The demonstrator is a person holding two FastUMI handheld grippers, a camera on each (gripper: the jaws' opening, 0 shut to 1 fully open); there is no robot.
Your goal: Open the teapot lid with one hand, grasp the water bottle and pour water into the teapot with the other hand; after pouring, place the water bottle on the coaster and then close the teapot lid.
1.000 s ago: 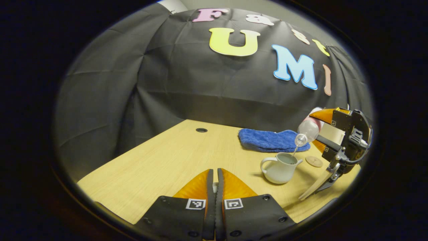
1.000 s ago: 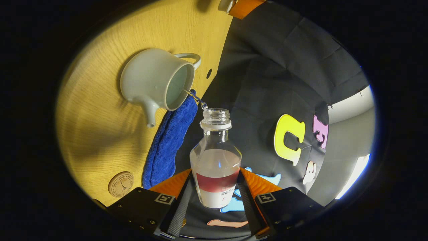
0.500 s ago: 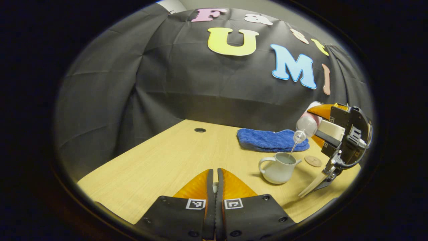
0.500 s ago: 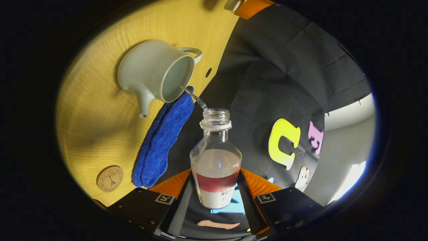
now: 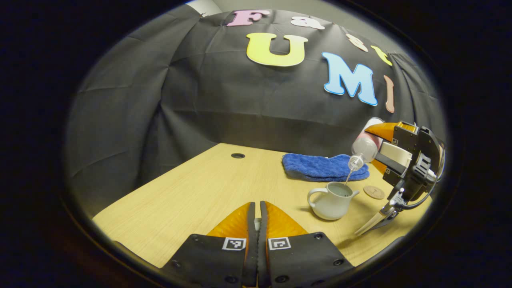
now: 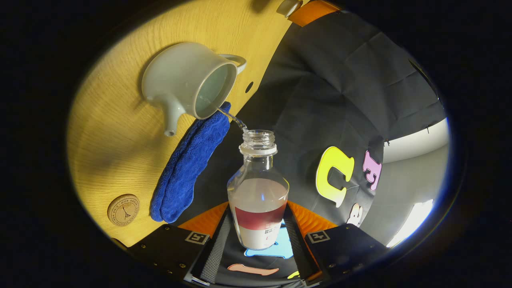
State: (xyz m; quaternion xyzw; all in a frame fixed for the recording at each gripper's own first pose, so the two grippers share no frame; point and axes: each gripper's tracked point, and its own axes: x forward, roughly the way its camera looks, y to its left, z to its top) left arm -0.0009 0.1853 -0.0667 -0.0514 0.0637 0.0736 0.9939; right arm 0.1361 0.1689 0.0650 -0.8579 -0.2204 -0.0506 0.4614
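Water bottle [image 6: 258,192]: clear glass, dark red label band, uncapped, tipped mouth-down toward the teapot. Right hand-held gripper [image 6: 258,236] holds it at the labelled lower body, one finger pressed on each side. Bottle roughly half full, judging by the water line in the right gripper view.

Thin stream [image 6: 234,118] runs from the bottle mouth over the near rim into the white teapot [image 6: 186,82]. Teapot stands upright on the tabletop [image 6: 108,132], open at the top, spout and loop handle on opposite sides. Water is visible inside; level hard to judge.

Left gripper view shows the same from across the table: bottle [image 5: 364,146] high and angled above the teapot [image 5: 331,200], the right hand-held gripper [image 5: 404,160] behind it.

Left hand-held gripper [image 5: 258,224]: fingers close together, nearly touching. A pale scrap shows between the tips, probably the lid, but too little shows to be sure.

Around: blue towel [image 6: 186,164] just behind the teapot; round wooden coaster [image 6: 123,209] near its spout side, apart from both.

Step in hand, by my reading: the pour, mid-way.
- The stream enters close to the rim, so shift the mouth toward the centre of the opening.
- Keep the tilt steady; a steeper angle could make the stream surge.
- Right the bottle slowly to end the pour, so drips fall inside.
- Then to the coaster, set down upright.
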